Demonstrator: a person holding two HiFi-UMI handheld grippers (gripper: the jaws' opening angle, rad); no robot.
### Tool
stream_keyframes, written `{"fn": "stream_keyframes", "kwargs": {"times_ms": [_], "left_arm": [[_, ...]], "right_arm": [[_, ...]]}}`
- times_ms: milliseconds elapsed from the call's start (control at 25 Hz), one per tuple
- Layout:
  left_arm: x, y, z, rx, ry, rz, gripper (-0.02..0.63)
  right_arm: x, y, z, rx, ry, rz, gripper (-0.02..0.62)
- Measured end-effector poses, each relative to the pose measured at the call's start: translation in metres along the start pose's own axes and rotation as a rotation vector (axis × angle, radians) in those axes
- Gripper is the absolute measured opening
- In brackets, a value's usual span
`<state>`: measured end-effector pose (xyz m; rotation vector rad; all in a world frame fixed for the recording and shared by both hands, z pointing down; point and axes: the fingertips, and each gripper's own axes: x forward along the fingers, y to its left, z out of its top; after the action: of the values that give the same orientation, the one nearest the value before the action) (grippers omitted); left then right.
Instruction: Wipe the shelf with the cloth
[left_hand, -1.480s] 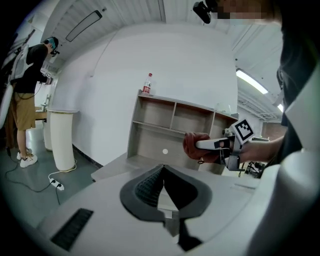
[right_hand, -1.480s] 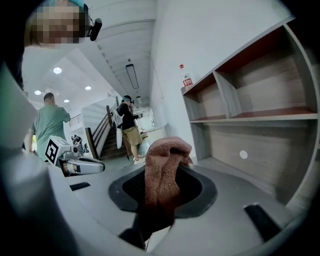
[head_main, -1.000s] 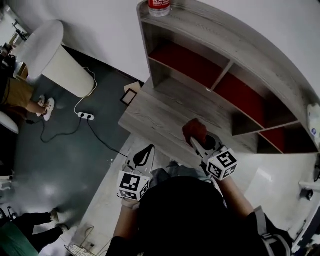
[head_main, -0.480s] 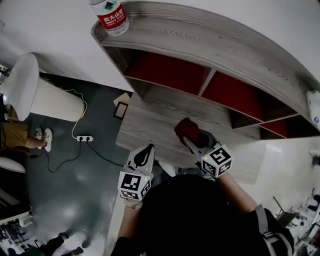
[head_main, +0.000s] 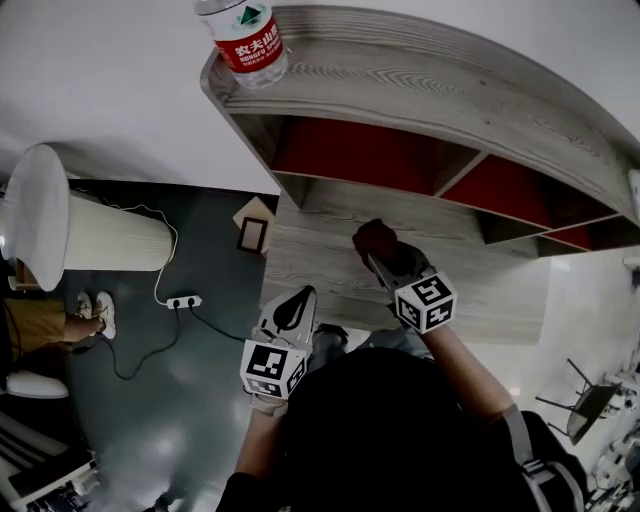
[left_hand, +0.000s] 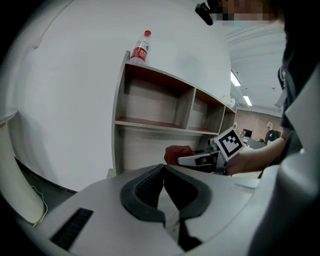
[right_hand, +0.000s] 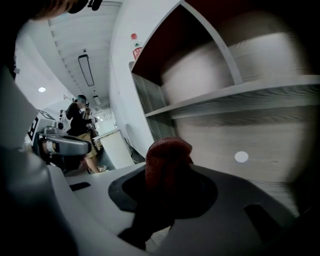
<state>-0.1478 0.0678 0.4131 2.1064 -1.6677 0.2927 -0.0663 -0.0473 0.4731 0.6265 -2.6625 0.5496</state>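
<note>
A dark red cloth (head_main: 374, 240) is bunched in my right gripper (head_main: 380, 258), which is shut on it and presses it onto the grey wooden lower board of the shelf (head_main: 330, 265). In the right gripper view the cloth (right_hand: 167, 160) stands up between the jaws in front of the shelf's back panel (right_hand: 260, 145). My left gripper (head_main: 290, 312) hangs shut with nothing in it, off the shelf's front edge; its tips (left_hand: 162, 170) meet in the left gripper view, where the cloth (left_hand: 176, 153) shows beyond them.
A water bottle with a red label (head_main: 245, 42) stands on the shelf's top board at its left end. Red-backed compartments (head_main: 350, 155) sit above the wiped board. On the floor to the left are a white round table (head_main: 60, 230), a power strip (head_main: 182, 300) and cables.
My right gripper has slid the cloth left and farther back along the lower board. The left gripper has stayed where it was. The head view has tilted.
</note>
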Motion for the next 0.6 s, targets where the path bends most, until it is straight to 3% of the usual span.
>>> {"fn": "stream_keyframes", "kwargs": {"times_ms": [200, 600], "left_arm": [[-0.014, 0.042, -0.008, 0.026, 0.028, -0.055, 0.006], [-0.036, 0.094, -0.036, 0.039, 0.076, -0.106, 0.006]], "right_arm": [[0.062, 0.004, -0.013, 0.030, 0.000, -0.101, 0.095], [0.198, -0.021, -0.042, -0.015, 0.047, -0.262, 0.103]]}}
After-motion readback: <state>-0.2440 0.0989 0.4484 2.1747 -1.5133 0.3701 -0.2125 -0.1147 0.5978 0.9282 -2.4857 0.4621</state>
